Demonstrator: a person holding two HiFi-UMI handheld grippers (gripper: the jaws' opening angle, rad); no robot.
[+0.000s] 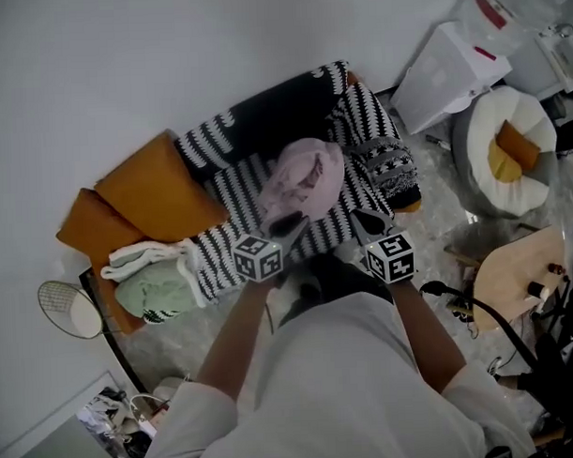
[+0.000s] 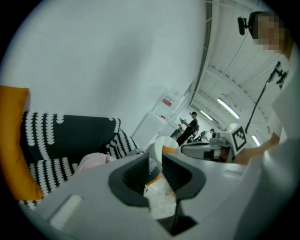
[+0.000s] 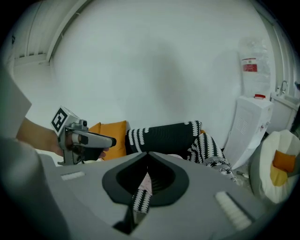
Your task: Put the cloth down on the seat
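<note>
The pink cloth [image 1: 303, 176] lies crumpled on the sofa seat [image 1: 230, 183], which has a black-and-white striped cover. In the left gripper view the pink cloth [image 2: 93, 161] peeks out beyond the jaws. Both grippers hover just in front of the cloth and clear of it. My left gripper [image 1: 291, 225] [image 2: 157, 157] shows a narrow gap between its pads with nothing in it. My right gripper [image 1: 363, 225] [image 3: 147, 157] has its tips together and holds nothing; striped cover and a bit of pink show behind them. The left gripper [image 3: 86, 140] also appears in the right gripper view.
Orange cushions [image 1: 158, 186] and folded white and green cloths [image 1: 157, 275] fill the sofa's left end. A patterned cloth [image 1: 387, 163] drapes over its right end. A round white pouf [image 1: 509, 154], a white box [image 1: 445, 72] and a wooden stool [image 1: 518, 272] stand to the right.
</note>
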